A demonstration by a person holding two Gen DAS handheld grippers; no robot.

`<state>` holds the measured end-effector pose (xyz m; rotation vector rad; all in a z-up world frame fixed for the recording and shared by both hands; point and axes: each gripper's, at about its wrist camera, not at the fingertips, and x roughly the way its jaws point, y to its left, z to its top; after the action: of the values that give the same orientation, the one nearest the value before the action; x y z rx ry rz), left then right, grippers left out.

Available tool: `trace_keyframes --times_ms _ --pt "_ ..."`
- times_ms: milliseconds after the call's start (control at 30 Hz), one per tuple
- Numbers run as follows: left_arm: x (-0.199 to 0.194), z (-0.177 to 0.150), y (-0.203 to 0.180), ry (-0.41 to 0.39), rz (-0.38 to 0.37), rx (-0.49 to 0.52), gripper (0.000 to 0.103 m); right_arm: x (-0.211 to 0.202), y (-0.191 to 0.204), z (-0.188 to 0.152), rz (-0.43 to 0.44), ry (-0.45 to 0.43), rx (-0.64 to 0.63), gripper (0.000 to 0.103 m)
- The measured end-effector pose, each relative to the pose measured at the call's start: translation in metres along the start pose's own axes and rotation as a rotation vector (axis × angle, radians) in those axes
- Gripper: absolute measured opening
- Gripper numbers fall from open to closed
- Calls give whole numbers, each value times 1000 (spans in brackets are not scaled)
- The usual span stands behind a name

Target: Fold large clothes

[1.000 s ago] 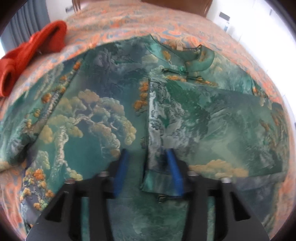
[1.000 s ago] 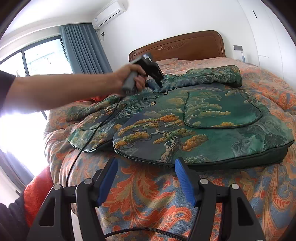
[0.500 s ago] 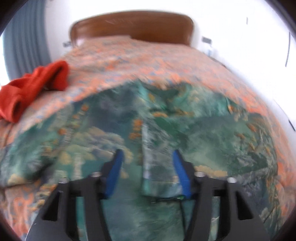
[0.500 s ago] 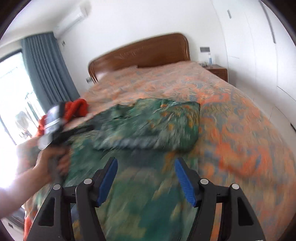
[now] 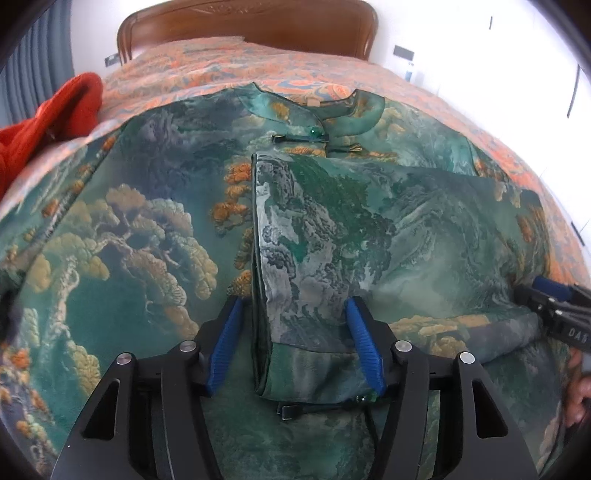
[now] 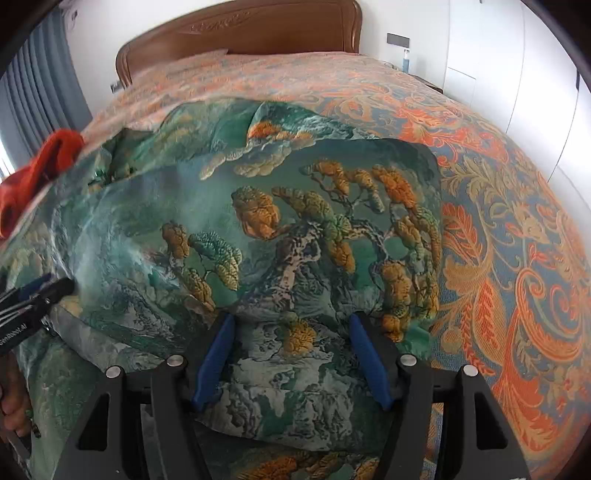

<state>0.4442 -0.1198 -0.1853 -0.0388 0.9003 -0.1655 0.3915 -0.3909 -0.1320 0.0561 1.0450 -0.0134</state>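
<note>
Since a second ago the right gripper [image 6: 291, 363] has swung from the foot of the bed in over the garment's right side, while the left gripper [image 5: 293, 341] has dipped only a little and stays over the sleeve's cuff. The green landscape-print jacket [image 5: 155, 221] lies spread on the bed [image 6: 509, 229], collar [image 5: 332, 110] toward the far headboard [image 5: 251, 22]. One sleeve [image 5: 388, 240] is already folded across the chest from the right, its cuff edge ending near the middle. The left gripper's jaws straddle that cuff and are opening, the blue pads clear of the cloth; the right gripper's jaws stand moderately wide over the fabric, gripping nothing as far as I can tell. I judge the task to be early: one sleeve in, the left sleeve and the body folds still to do. The jacket's left sleeve runs out of the left wrist view at the near-left edge, and its hem sits behind the grippers, so neither can be judged. A red garment [image 5: 55, 110] lies far left, partly cut off.
</note>
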Motion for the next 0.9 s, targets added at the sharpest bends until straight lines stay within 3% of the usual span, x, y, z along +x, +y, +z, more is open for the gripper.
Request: trace_keyframes --times_ms 100,167,267,400,533,667,733,833,900 --pt "0 -4 -1 -27 -9 2 62 -6 4 17 19 55 -25 66" --pt "-2 -6 -2 -38 -12 3 62 -27 -10 38 74 -31 38 66" --pt "-1 -8 -2 -45 -18 -2 63 -42 -31 67 57 -140 140 66" --pt "0 -10 -2 -51 -26 -5 64 -8 -43 92 70 -104 203 66" --pt "1 -14 0 -52 -32 -3 67 42 -42 87 30 12 236 66" --pt "1 -14 -2 -46 -23 5 68 50 -39 83 2 34 223 66" --pt "-1 -13 -3 -43 -10 9 73 37 -35 82 -11 17 203 66" --pt "-12 -10 -6 -41 72 20 91 -9 -22 68 -40 -87 164 66" --pt "-27 -10 -6 -43 89 33 95 -46 -14 49 -15 -155 155 66"
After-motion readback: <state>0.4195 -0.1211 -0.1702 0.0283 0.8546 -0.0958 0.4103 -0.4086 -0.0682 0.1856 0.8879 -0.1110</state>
